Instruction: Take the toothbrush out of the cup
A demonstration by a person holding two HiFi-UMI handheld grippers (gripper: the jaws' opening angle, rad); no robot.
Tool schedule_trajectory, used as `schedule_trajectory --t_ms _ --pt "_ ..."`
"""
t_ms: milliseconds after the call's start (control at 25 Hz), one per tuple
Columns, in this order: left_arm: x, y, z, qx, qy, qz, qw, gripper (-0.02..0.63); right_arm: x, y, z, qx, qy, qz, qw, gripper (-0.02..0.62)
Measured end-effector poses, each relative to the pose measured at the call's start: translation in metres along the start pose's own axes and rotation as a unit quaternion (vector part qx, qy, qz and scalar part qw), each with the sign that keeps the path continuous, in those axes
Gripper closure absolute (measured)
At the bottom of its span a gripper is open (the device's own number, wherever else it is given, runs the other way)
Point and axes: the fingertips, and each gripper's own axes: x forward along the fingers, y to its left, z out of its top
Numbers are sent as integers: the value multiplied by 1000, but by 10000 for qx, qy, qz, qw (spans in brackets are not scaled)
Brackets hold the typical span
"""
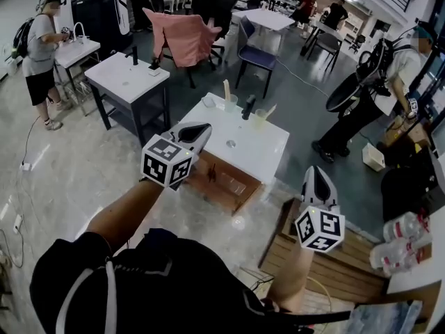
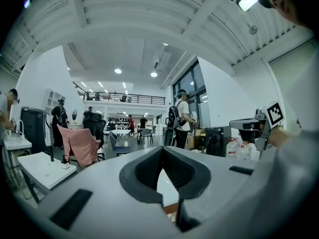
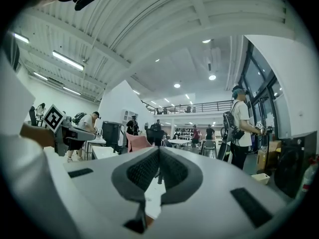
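On a white table (image 1: 240,148) ahead of me stand two clear cups. The left cup (image 1: 230,104) has a pale toothbrush (image 1: 227,90) standing up in it, and the right cup (image 1: 260,120) has another pale toothbrush (image 1: 270,110) leaning in it. A dark upright object (image 1: 248,107) stands between the cups. My left gripper (image 1: 206,127) is shut and empty, held level over the table's near left edge, short of the cups. To the right of the table, nearer to me, my right gripper (image 1: 314,171) is also shut and empty. Both gripper views show closed jaws (image 2: 162,149) (image 3: 159,151).
A wooden box (image 1: 224,181) sits under the table. A second white table (image 1: 128,80) and a chair draped in pink cloth (image 1: 182,37) stand behind on the left. A wooden pallet (image 1: 327,263) and water bottles (image 1: 403,239) lie at the right. People stand at the left (image 1: 40,54) and right (image 1: 379,92).
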Motion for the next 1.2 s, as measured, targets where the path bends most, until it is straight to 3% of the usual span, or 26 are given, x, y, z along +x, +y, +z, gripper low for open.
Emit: schedule_trajectory --t_ms 360,720,1080,1200 --pt "42 31 -13 -198 18 -187 9996 601 37 3 -9 -62 158 -25 9999 591" --pt "108 117 5 -255 -305 -414 9984 601 128 9 -5 -406 351 -189 9984 591" --pt "169 200 17 -207 -389 -565 9974 601 216 9 -14 -170 439 -424 9980 591" --pt "184 231 16 -217 -421 -390 9981 601 239 6 -17 -105 436 -554 9975 591"
